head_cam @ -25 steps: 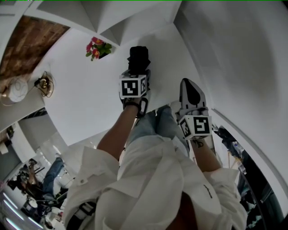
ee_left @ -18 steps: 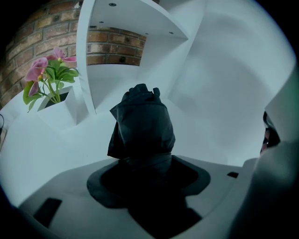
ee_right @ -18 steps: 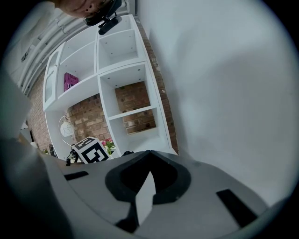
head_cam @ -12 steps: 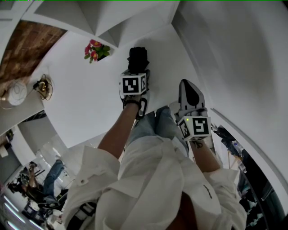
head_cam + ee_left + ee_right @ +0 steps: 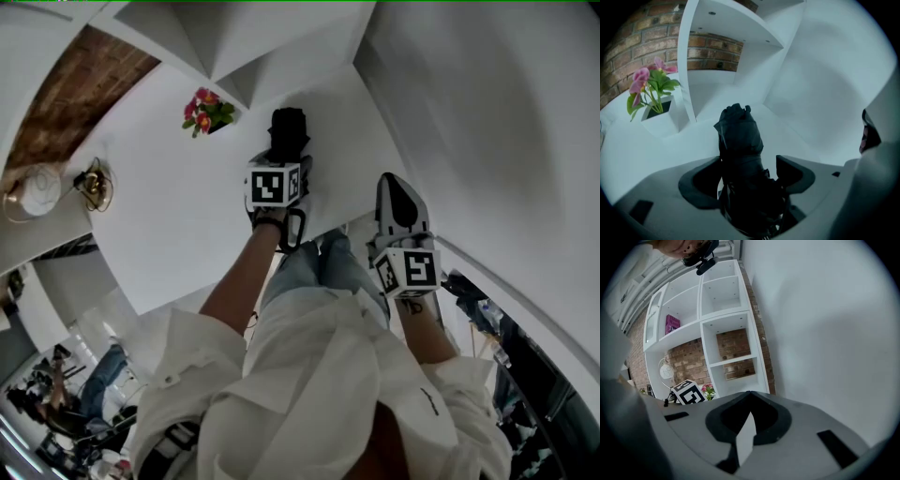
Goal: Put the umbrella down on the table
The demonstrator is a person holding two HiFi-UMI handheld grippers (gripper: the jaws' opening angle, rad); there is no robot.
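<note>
A folded black umbrella lies on the white table, its tip pointing away from me. My left gripper stands over its near end and points steeply down. In the left gripper view the umbrella runs up between the two dark pads. The jaws are opening, and a gap shows beside the right pad. My right gripper hovers to the right of the umbrella, apart from it. Its jaws meet at the tip with nothing between them.
A pot of pink flowers stands at the table's far left, also in the left gripper view. A white shelf unit on a brick wall stands behind it. A brass lamp sits at the left edge. A white wall closes the right.
The head view has shifted a little, so everything sits slightly differently in the picture. Both hands and the umbrella keep their places on the table.
</note>
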